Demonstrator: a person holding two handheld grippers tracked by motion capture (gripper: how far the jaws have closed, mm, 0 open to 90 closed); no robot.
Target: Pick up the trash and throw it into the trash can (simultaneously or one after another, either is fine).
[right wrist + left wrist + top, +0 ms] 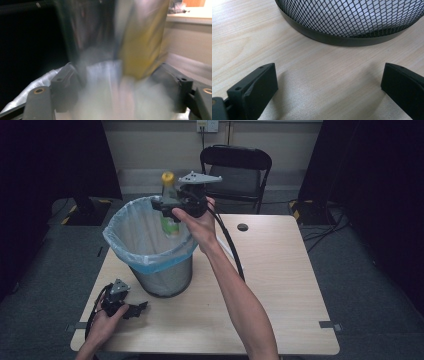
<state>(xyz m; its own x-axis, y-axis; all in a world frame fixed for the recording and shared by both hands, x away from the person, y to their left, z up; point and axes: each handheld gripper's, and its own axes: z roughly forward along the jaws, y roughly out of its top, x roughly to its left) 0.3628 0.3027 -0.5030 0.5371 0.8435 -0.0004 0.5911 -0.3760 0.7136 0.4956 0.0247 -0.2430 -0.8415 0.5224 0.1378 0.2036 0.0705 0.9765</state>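
Note:
My right gripper (176, 206) is raised over the bin's far rim, held by a hand. It is shut on a clear bottle (170, 222) with a yellow cap and a yellow-green label. The bottle stands upright, cap above the jaws and lower body inside the bin's mouth. In the right gripper view the bottle (120, 47) looks smeared between the two jaws, one on each side of it. The black mesh bin (162, 277) has a pale blue liner (131, 227). My left gripper (141, 308) rests on the table at the front left, open, its jaws wide apart and pointing at the bin's base (347, 40).
The wooden table (280, 280) has a round cable hole (243, 227) near its far edge. A black folding chair (235, 167) stands behind the table. Dark curtains hang on both sides. The right gripper's cable (231, 247) trails along the forearm.

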